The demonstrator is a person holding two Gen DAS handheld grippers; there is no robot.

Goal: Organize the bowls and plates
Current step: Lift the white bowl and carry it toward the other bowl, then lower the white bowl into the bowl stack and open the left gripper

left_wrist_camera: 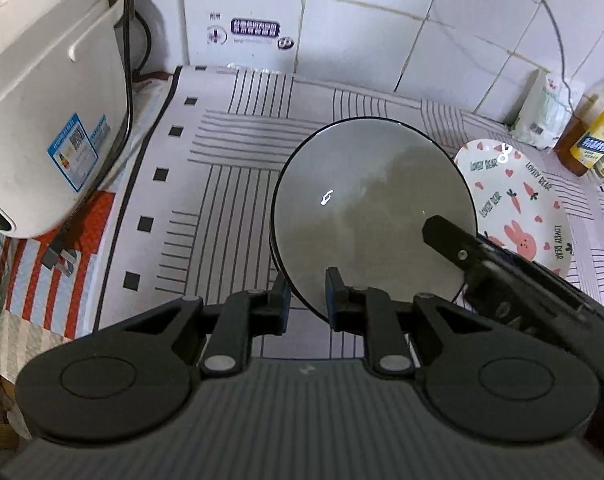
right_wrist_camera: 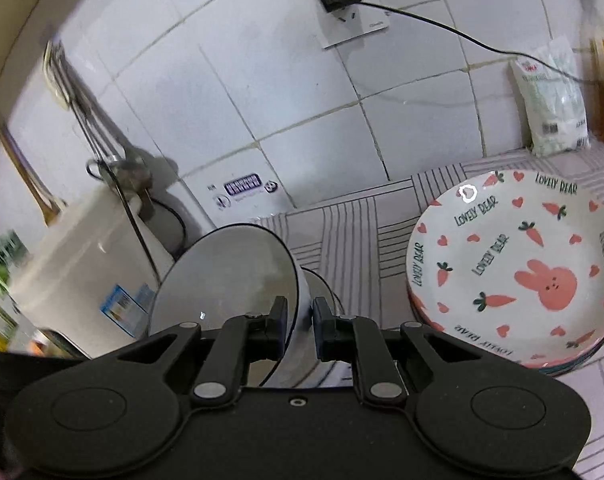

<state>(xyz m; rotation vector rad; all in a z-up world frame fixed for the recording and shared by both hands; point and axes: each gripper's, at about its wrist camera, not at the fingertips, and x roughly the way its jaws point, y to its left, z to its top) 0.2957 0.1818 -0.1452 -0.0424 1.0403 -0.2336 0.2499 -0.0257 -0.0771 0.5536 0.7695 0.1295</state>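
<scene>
gripping opposite rims of the grey bowl [left_wrist_camera: 374, 216], both tongs [left_wrist_camera: 308, 300] [right_wrist_camera: 299, 322] clamp beside the rabbit plate [right_wrist_camera: 514, 268].

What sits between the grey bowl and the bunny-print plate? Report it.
Only the right gripper, shut on the black-rimmed grey ceramic bowl, on the side facing the white bunny-and-carrot plate. Striped mat between them looks bare.

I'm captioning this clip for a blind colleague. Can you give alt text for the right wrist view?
The right gripper pinches the rim of a tilted grey bowl. To its right, a rabbit-and-carrot plate tops a stack on a striped mat by a white tiled wall.
</scene>
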